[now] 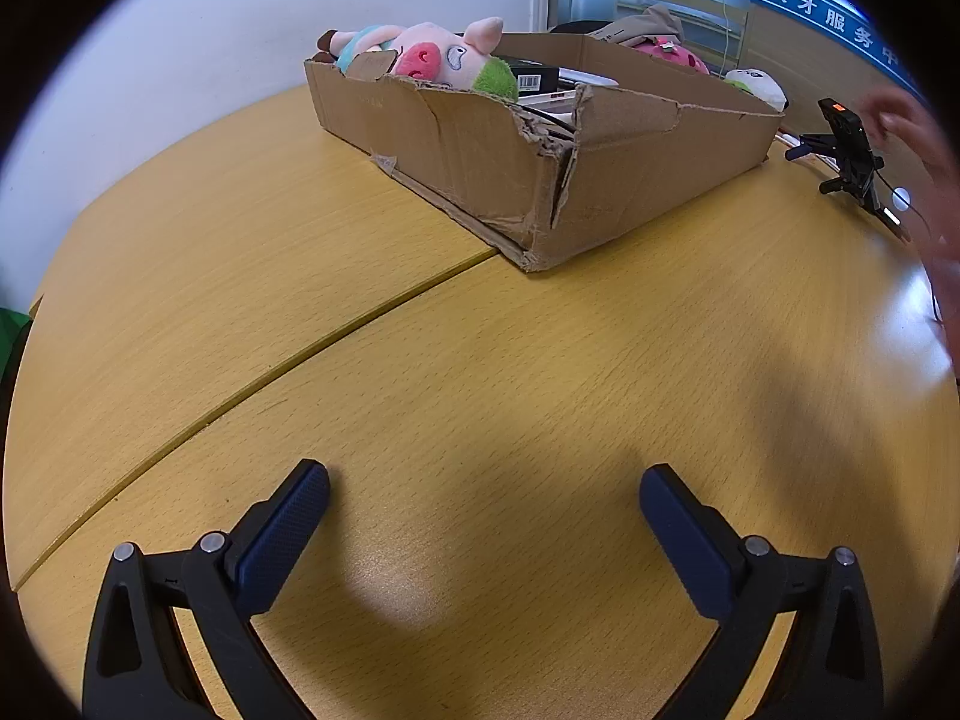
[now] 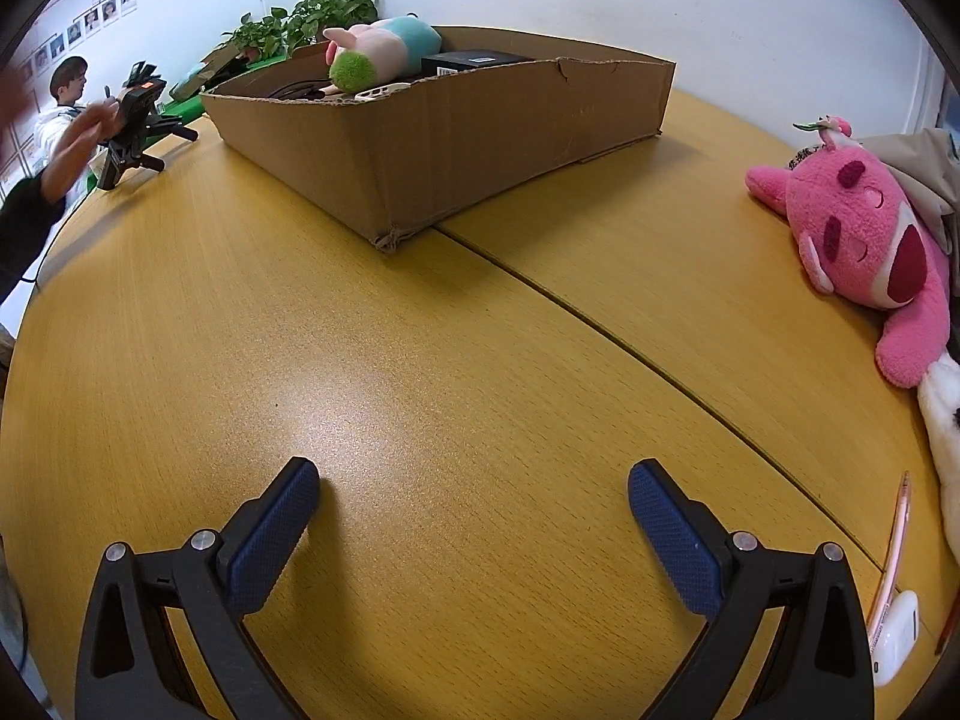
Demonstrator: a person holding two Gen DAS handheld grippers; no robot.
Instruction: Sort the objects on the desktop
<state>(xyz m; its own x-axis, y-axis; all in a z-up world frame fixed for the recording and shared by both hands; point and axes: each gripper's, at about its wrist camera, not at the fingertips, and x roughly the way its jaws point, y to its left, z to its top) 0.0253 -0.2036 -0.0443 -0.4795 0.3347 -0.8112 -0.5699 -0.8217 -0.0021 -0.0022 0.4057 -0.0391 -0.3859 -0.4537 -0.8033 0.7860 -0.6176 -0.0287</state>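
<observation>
A torn cardboard box (image 1: 600,180) (image 2: 456,138) stands at the far side of the yellow wooden table (image 1: 480,372) (image 2: 420,330). A pink pig plush (image 1: 444,57) (image 2: 378,51), a black box (image 2: 474,60) and flat items lie inside it. On the table's right edge lies a pink bear plush (image 2: 864,240), with a white plush (image 2: 945,420), a pink pen (image 2: 894,540) and a white case (image 2: 897,636) nearer to me. My left gripper (image 1: 483,498) and right gripper (image 2: 474,492) both hover low over bare tabletop, open, with nothing between their fingers.
A small black camera on a tripod (image 1: 852,150) (image 2: 135,126) stands beside the box, with a person's blurred hand (image 1: 906,120) (image 2: 78,132) at it. A second person sits behind it. Potted plants (image 2: 306,18) line the back wall. A seam (image 2: 630,348) runs across the table.
</observation>
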